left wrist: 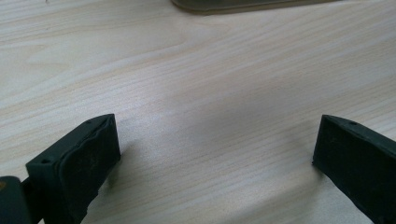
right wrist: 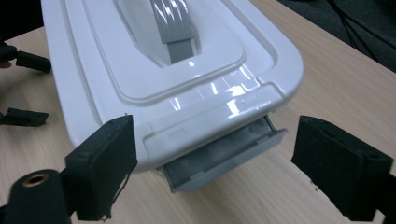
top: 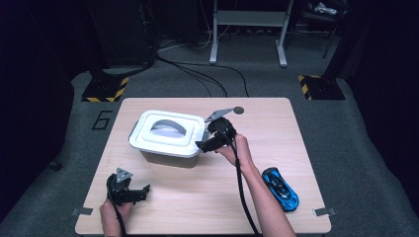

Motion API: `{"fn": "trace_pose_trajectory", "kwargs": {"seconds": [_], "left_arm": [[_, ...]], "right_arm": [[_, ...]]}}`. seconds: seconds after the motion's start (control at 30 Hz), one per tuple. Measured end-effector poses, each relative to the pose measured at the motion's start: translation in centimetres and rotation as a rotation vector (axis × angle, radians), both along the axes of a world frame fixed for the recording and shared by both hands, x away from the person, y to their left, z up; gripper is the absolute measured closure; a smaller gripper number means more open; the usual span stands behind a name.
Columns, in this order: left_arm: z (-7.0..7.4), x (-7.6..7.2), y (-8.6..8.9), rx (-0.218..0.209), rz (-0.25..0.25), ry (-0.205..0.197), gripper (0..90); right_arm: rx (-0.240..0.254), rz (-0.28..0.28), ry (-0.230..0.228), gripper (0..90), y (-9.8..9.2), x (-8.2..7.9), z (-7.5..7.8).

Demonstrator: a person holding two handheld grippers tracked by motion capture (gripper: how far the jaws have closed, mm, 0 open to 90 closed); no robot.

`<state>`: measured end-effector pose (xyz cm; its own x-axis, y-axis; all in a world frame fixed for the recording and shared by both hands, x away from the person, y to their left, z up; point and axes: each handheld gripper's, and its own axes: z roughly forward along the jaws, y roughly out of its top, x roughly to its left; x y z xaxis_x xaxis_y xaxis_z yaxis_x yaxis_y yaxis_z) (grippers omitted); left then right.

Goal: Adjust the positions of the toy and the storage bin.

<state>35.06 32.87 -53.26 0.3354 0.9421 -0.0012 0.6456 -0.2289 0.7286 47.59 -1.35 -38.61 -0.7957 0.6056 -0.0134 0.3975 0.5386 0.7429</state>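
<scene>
My right gripper [right wrist: 210, 154] is spread around the box's [top: 168, 136] grey latch [right wrist: 224, 158], lining up to unclip it; left gripper [left wrist: 215, 154] is spread, parked near-left.

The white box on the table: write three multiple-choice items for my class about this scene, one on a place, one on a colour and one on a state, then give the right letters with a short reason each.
1. Where is the toy car?
A. on the box lid
B. on the table, near the person's right forearm
C. on the floor

2. What colour is the handle on the box lid?
A. grey
B. red
C. yellow

3. How is the clip at the end of the box facing the right gripper?
A. swung outward, below the lid's edge
C. broken off
B. pressed flat over the lid

Key: 1 B, the high view shows it there; 2 A, a grey strap; 3 A, the right gripper view shows it hanging out.
</scene>
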Motion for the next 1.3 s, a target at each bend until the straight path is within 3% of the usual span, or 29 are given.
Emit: {"fn": "trace_pose_trajectory", "kwargs": {"seconds": [0.07, 0.17, 0.2, 0.27, 0.47, 0.57, 0.93, 1.3], "left_arm": [[0.0, 0.0, 0.0, 0.000, 0.000, 0.000, 0.7], [0.0, 0.0, 0.0, 0.000, 0.000, 0.000, 0.7], [0.0, 0.0, 0.0, 0.000, 0.000, 0.000, 0.7], [0.0, 0.0, 0.0, 0.000, 0.000, 0.000, 0.7], [0.0, 0.0, 0.0, 0.000, 0.000, 0.000, 0.7], [0.0, 0.0, 0.0, 0.000, 0.000, 0.000, 0.7], [0.0, 0.0, 0.0, -0.001, -0.002, 0.005, 0.7], [0.0, 0.0, 0.0, -0.003, 0.001, -0.001, 0.7]], "right_arm": [[-0.015, -0.001, 0.002, 19.9, 1.1, 0.1, 0.1], [-0.017, -0.005, -0.003, 20.8, 1.4, 0.3, 0.1], [-0.016, -0.043, -0.001, 22.9, 1.9, 0.7, 0.2], [-0.022, -0.054, -0.017, 22.9, 2.0, 0.9, 0.1], [-0.044, -0.078, 0.013, 22.1, 2.6, 1.8, -0.4], [-0.063, -0.077, 0.007, 21.5, 3.0, 1.9, -0.7], [-0.089, -0.098, 0.017, 21.5, 2.5, 1.6, -0.5], [-0.098, -0.090, 0.017, 19.9, 0.8, 1.0, -0.4]]}}
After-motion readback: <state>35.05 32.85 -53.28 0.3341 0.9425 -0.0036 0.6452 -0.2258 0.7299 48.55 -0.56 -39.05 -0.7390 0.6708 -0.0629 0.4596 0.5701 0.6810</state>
